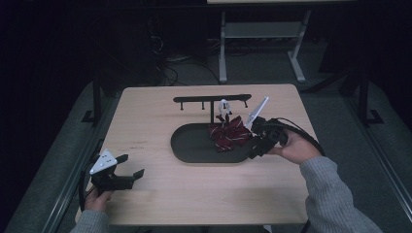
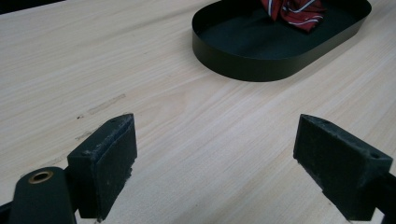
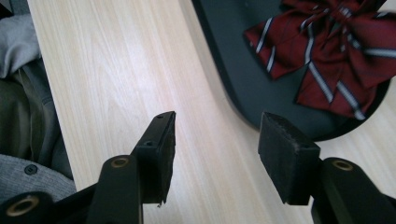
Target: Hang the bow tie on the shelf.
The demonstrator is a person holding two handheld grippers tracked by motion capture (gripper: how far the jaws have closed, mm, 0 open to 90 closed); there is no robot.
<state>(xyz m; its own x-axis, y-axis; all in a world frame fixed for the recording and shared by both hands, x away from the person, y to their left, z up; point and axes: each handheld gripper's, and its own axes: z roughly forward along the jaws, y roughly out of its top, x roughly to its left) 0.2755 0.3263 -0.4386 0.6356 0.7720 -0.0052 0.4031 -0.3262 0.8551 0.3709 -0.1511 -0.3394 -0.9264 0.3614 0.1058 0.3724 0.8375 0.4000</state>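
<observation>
Bow tie (image 1: 227, 133) in tray (image 1: 194, 150) — likely rightward

One bow tie (image 1: 229, 132) — one tray (image 1: 194, 150) — one rack (image 1: 212, 100) — two tongs.

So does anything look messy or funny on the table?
A little. The red striped bow lies crumpled at one end of the black oval tray, not hung on the rack behind it. Nothing looks spilled or broken.
</observation>
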